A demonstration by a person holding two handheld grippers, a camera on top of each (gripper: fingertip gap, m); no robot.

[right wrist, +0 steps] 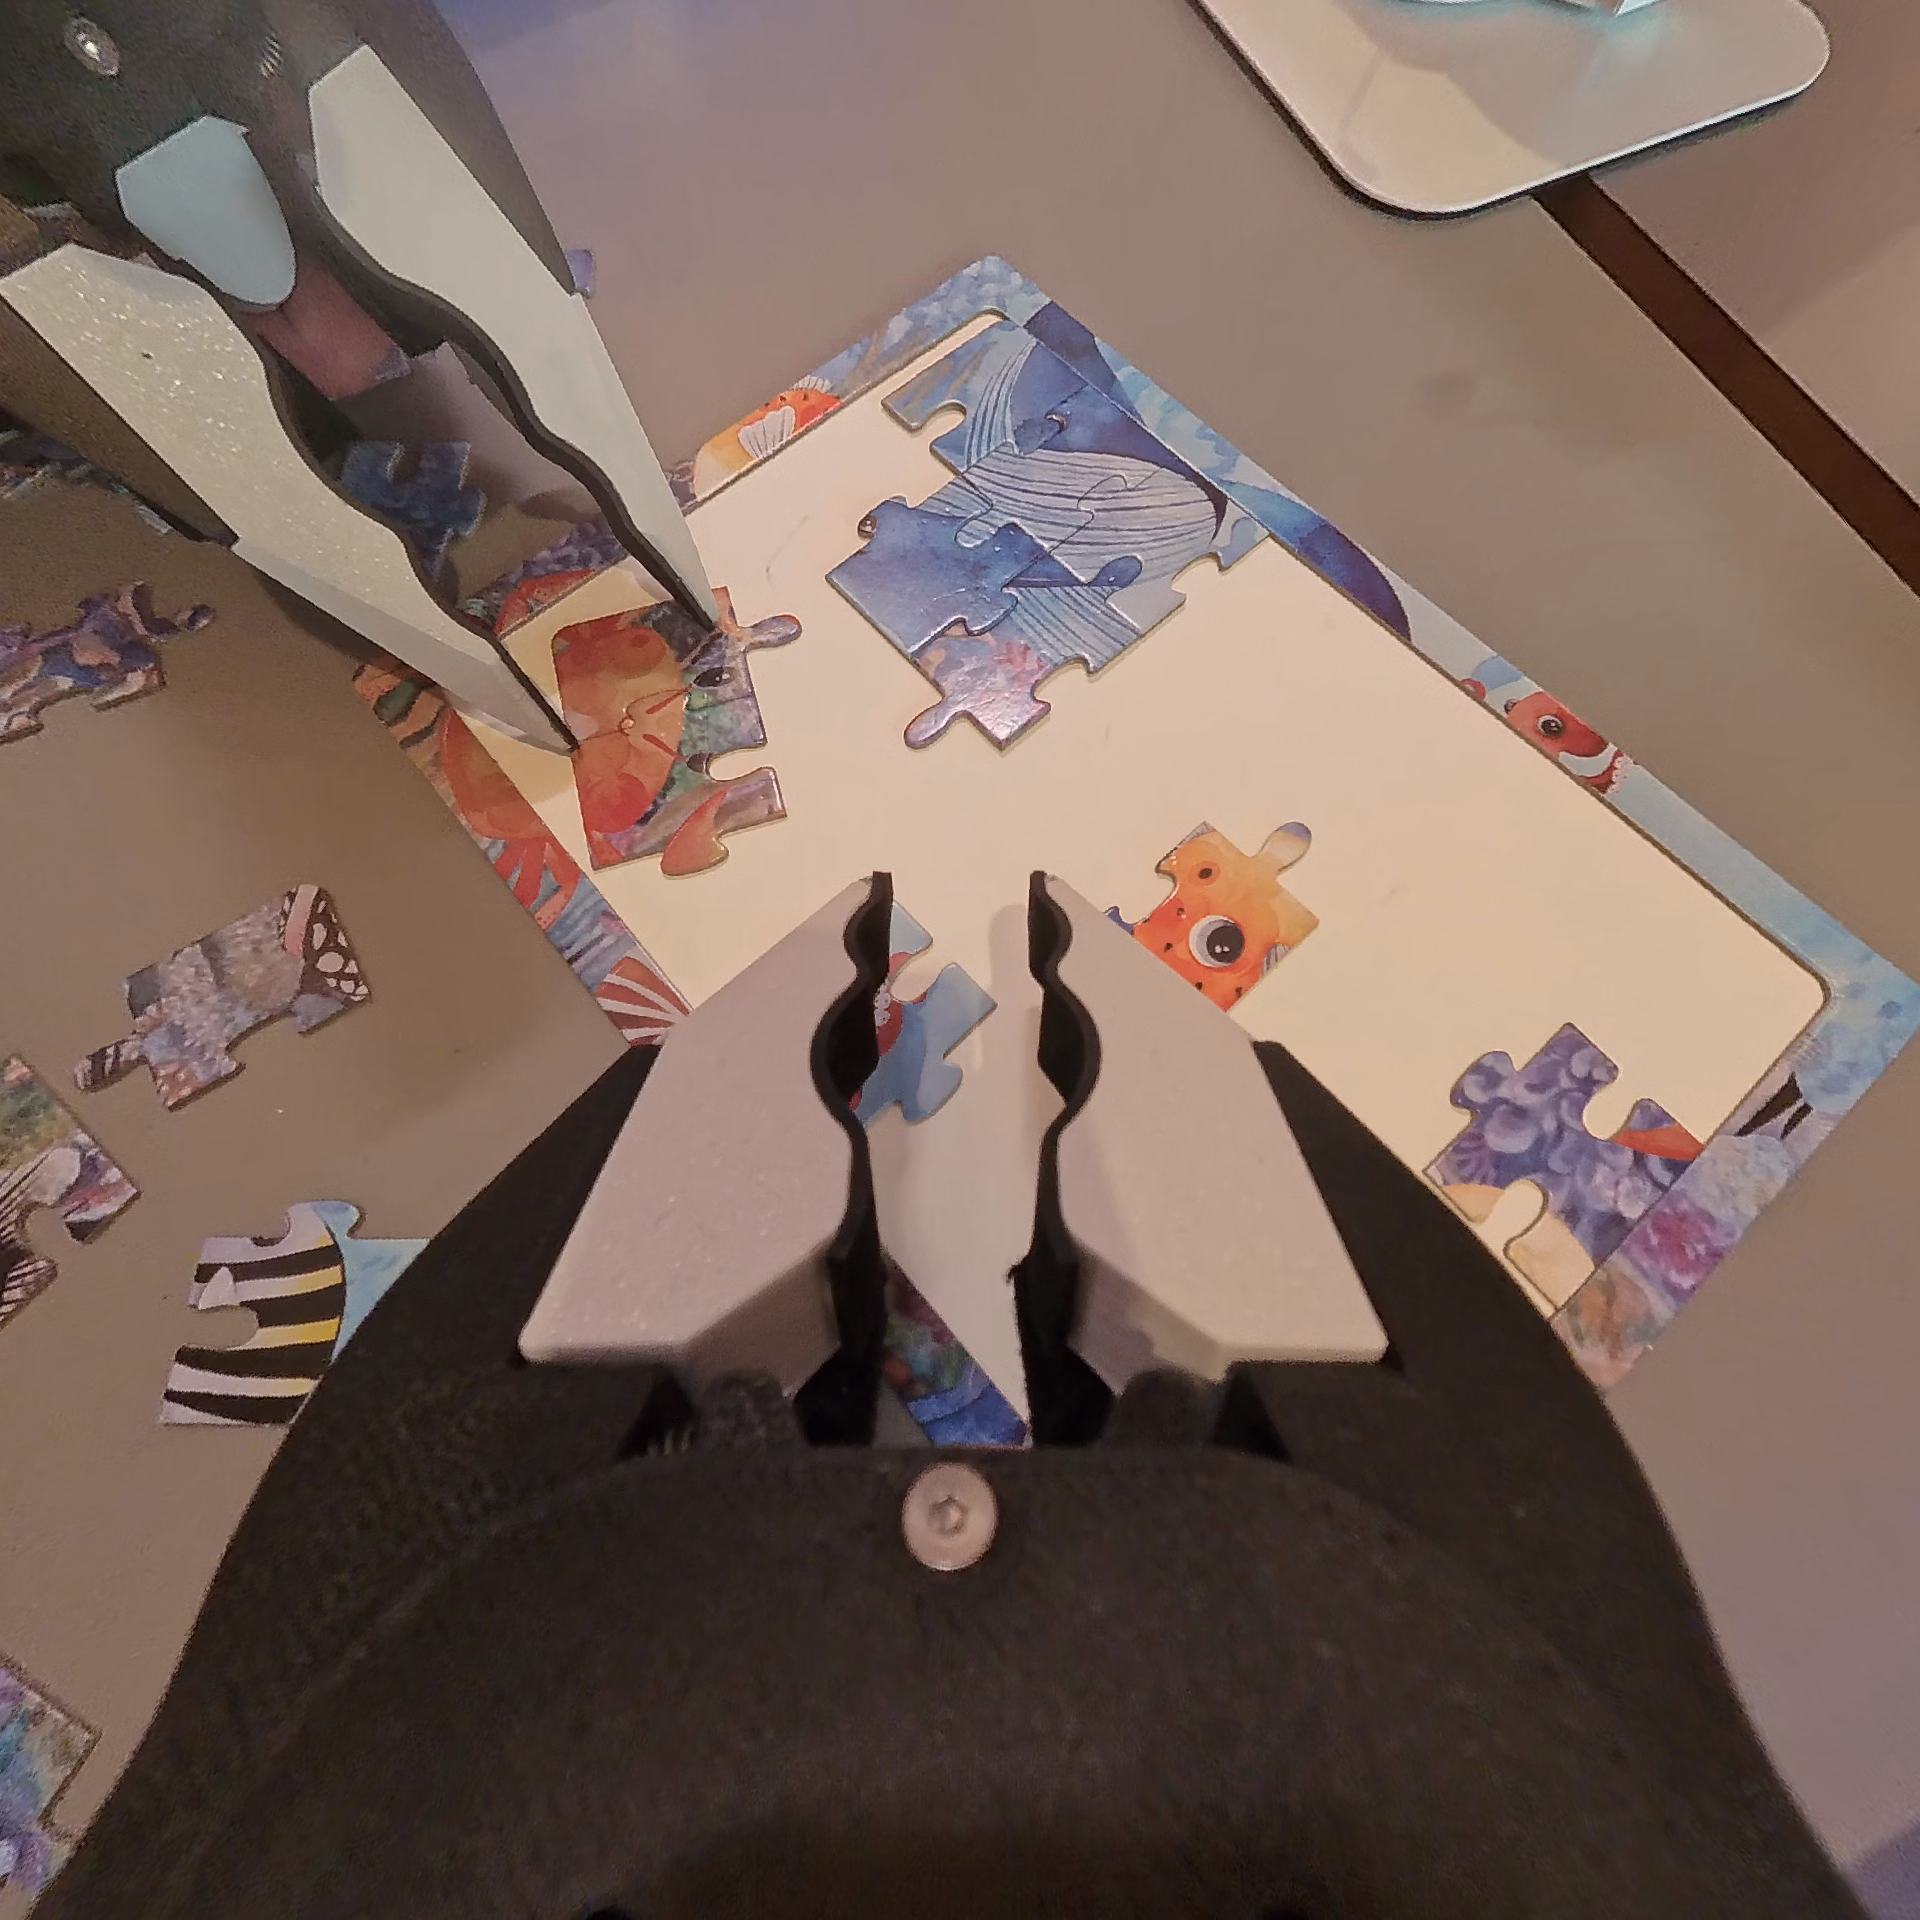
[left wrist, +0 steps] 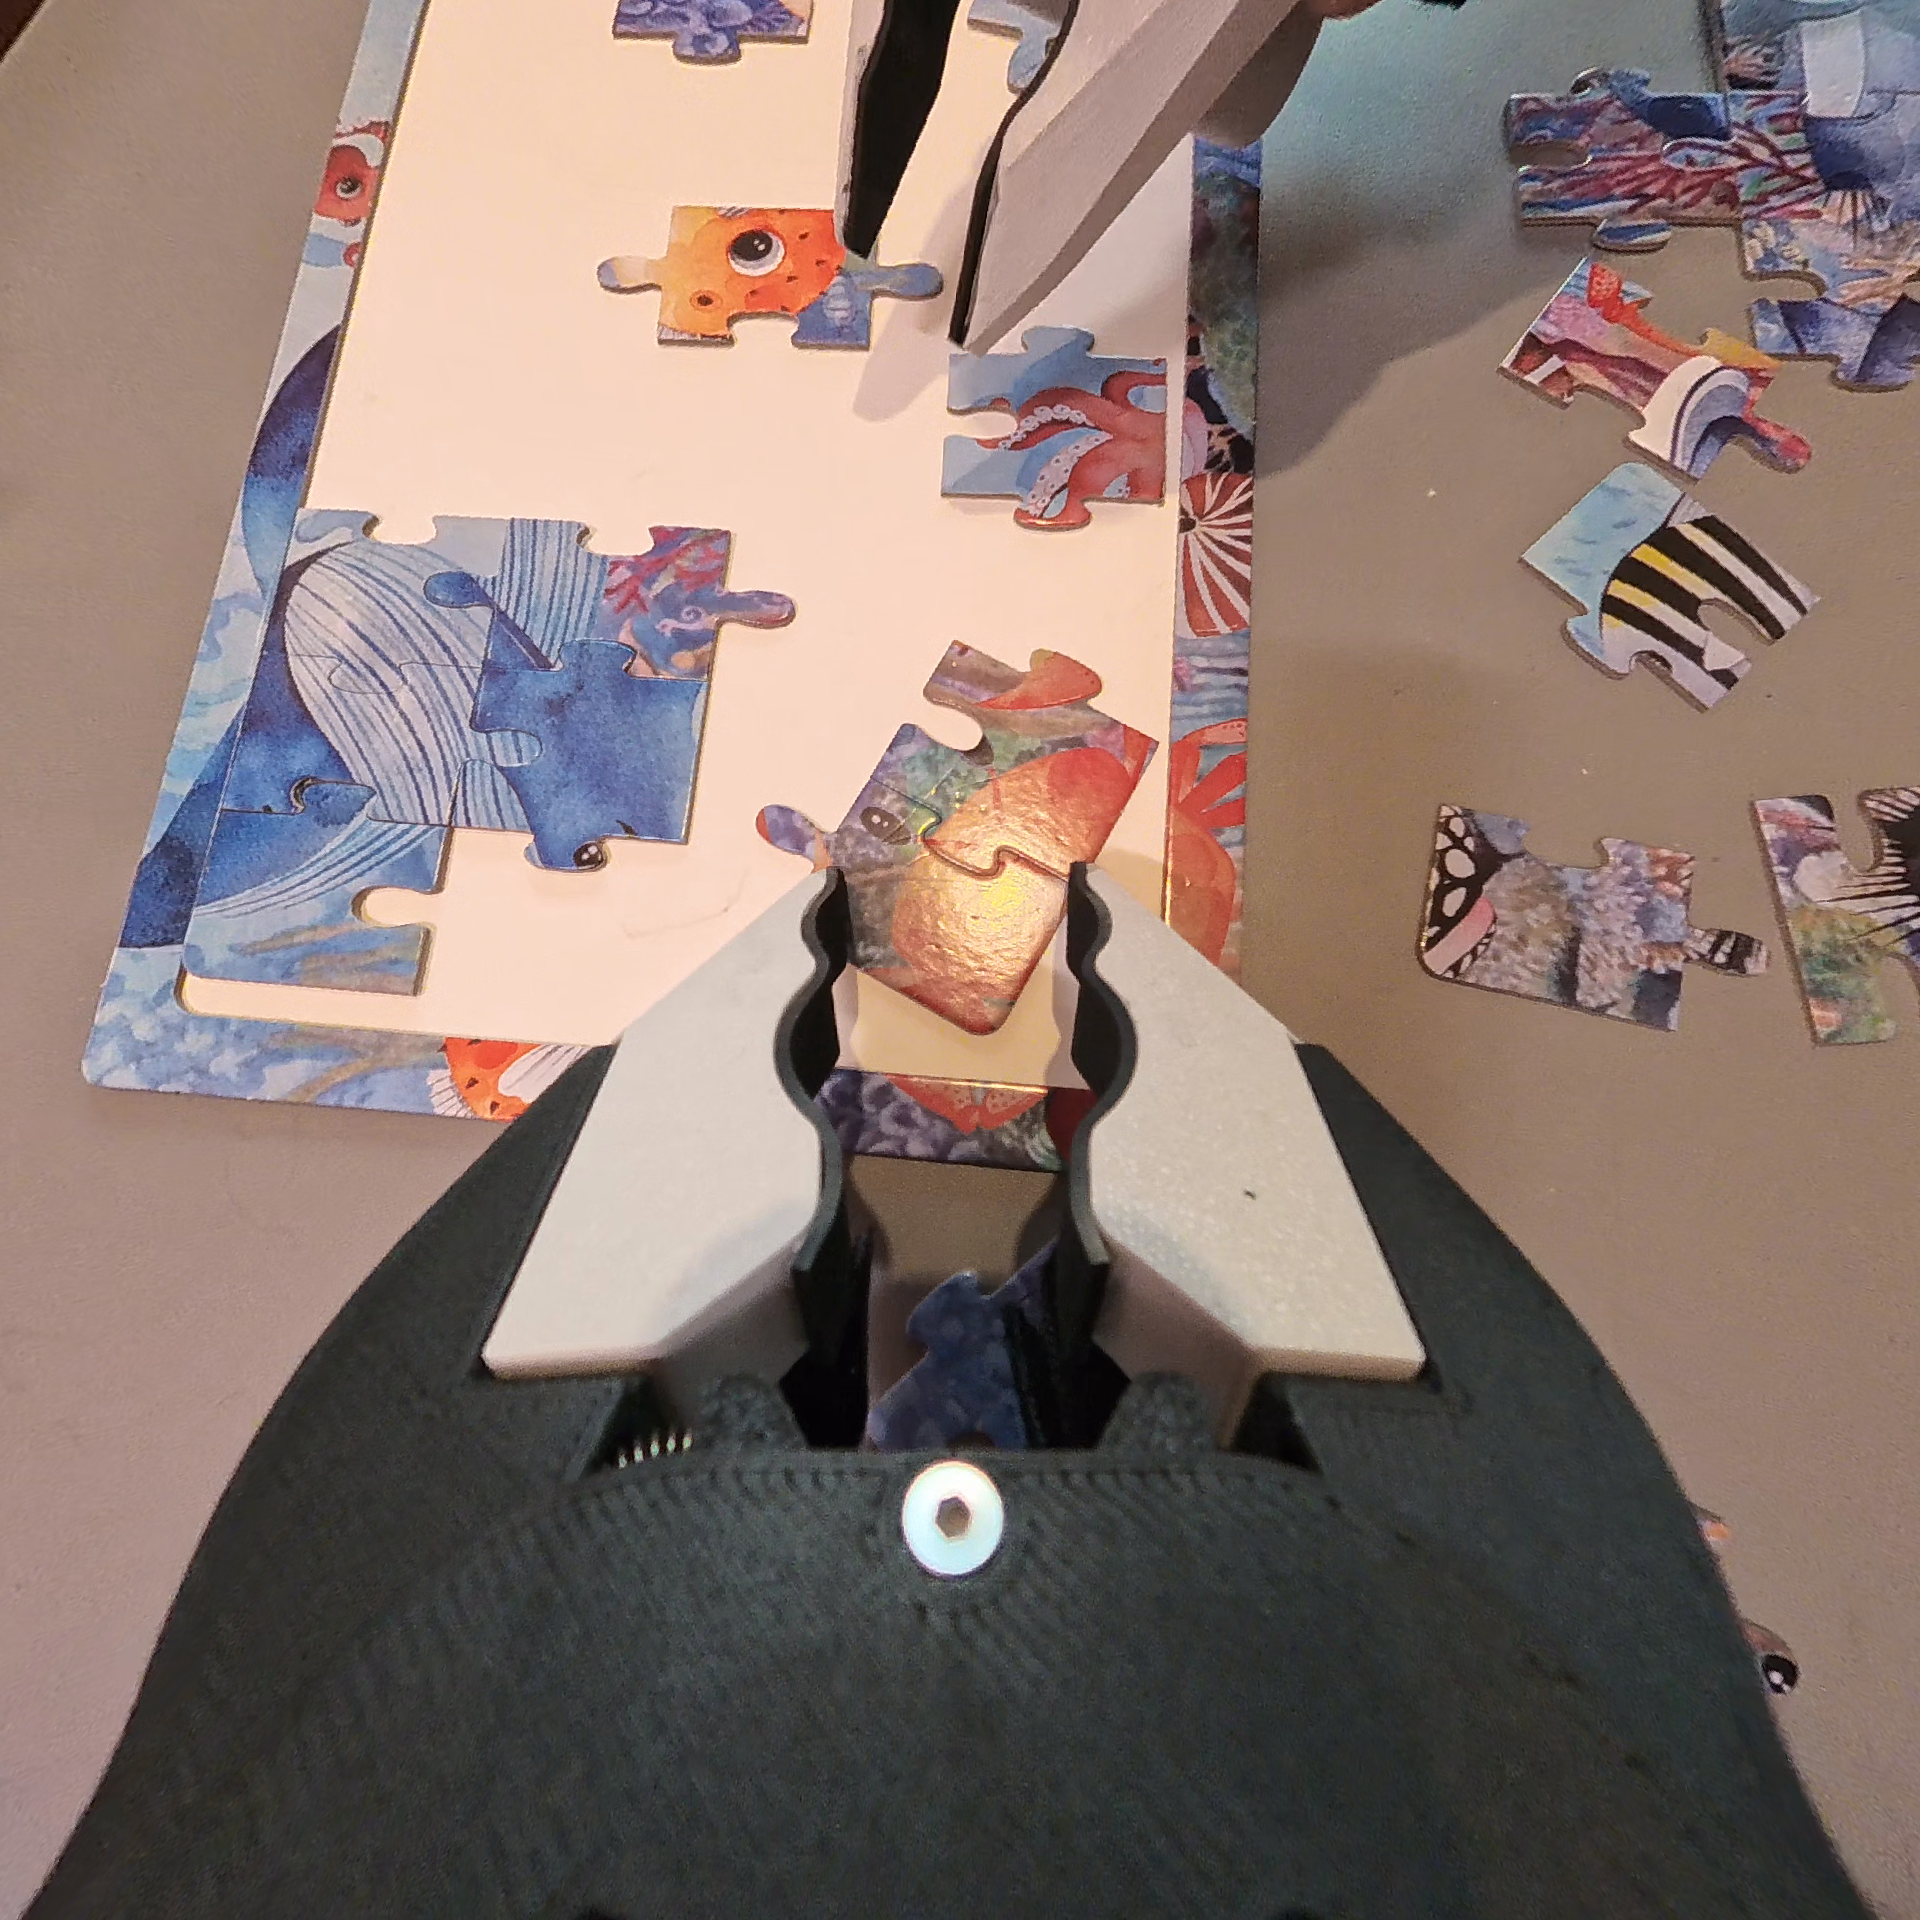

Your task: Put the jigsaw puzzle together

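A grey table (left wrist: 1455, 1195) fills both views, with a puzzle tray (left wrist: 665, 436) lying across the upper left of the left wrist view and the centre of the right wrist view, its cream floor ringed by a printed sea-life border. Inside the tray, a joined blue whale section (left wrist: 468, 717) sits at the left of the left wrist view, and a joined orange crab section (left wrist: 997, 842) lies tilted near the lower right corner of the tray. The left gripper (left wrist: 956, 883) stands with its jaws parted on either side of the crab section, its tips at the section's edges; whether they press it cannot be told. The right gripper (right wrist: 956, 894) hangs released over the tray floor, between an octopus piece (left wrist: 1060, 431) and an orange fish piece (left wrist: 748, 270). A purple coral piece (right wrist: 1548, 1132) rests in the tray's corner at the right of the right wrist view. Loose pieces lie on the table outside the tray, among them a striped fish piece (left wrist: 1673, 582) and a spotted piece (left wrist: 1558, 914).
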